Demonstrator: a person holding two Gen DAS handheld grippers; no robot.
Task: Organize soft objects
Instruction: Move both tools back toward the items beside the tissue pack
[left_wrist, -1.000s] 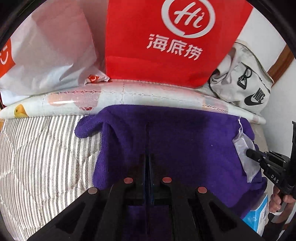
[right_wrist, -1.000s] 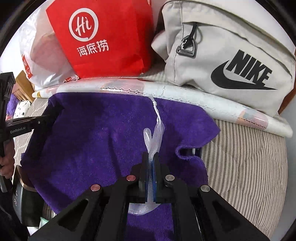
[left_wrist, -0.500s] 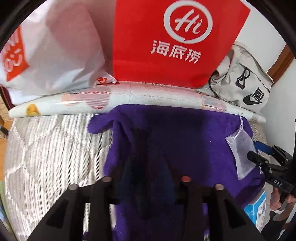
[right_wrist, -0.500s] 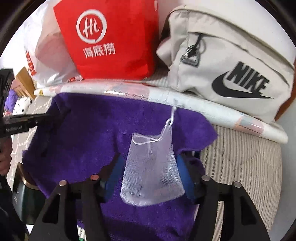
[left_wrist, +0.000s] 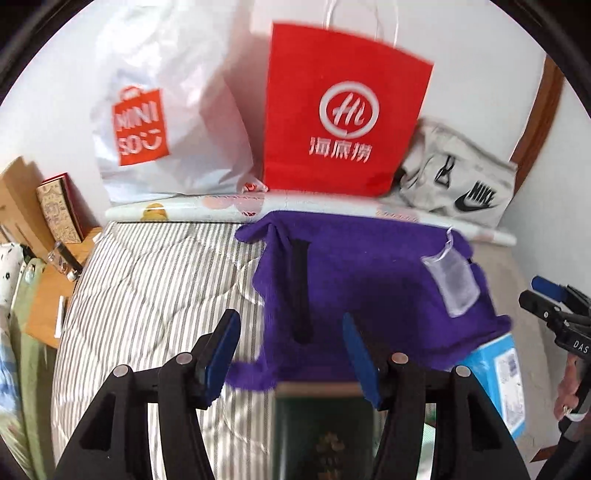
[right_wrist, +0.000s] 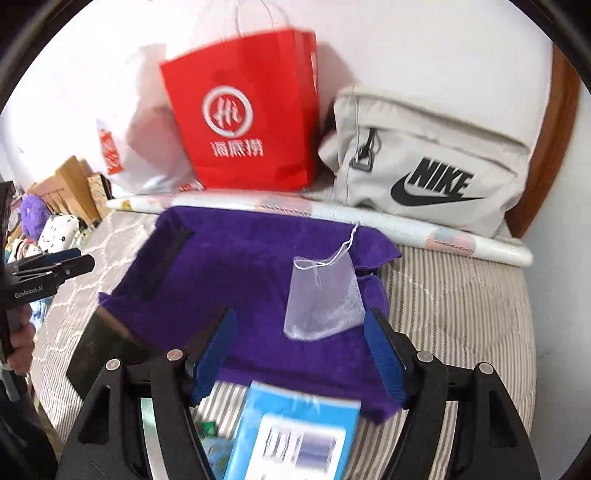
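your left gripper (left_wrist: 290, 354): jaws opening, empty | your right gripper (right_wrist: 299, 356): jaws opening, empty | mesh pouch (right_wrist: 323, 299) flat on purple towel (right_wrist: 236, 273)

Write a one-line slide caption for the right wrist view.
Right gripper opening above a mesh pouch lying on a purple towel spread over a striped bed.

A: Is daylight filling the room evenly?
B: Yes, bright and soft. Motion blur is smearing the red bag (left_wrist: 343, 110) beyond the claw, and fisheye bending is curving the dark edges.
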